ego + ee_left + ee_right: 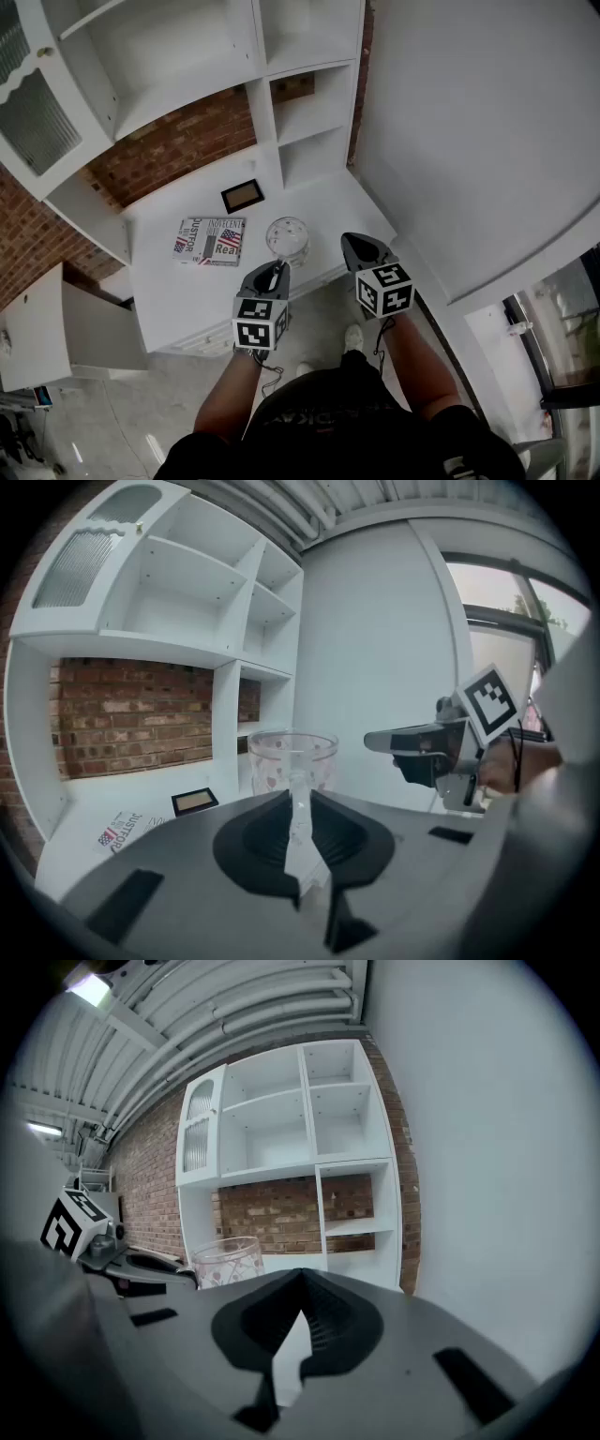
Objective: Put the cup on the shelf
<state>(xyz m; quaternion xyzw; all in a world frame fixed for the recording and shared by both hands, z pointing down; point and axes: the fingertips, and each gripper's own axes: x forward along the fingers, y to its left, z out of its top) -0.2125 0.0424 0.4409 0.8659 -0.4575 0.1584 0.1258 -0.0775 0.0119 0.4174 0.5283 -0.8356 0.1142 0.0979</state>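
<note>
A clear cup (287, 234) with small red marks stands over the white counter (169, 291), below the white shelf unit (309, 103). My left gripper (274, 271) is behind it, and its jaws are closed on the cup's clear handle. In the left gripper view the cup (291, 754) rises just past the jaw tips of the left gripper (298, 803). My right gripper (360, 247) hovers to the cup's right with its jaws shut and nothing between them. The right gripper view shows the cup (228, 1260) at the left, beyond my right gripper (300, 1283).
A magazine (209, 241) and a small dark picture frame (243, 196) lie on the counter left of the cup. A brick wall (178, 145) backs the counter. A plain white wall (478, 131) closes the right side. An open white door (42, 328) stands at the left.
</note>
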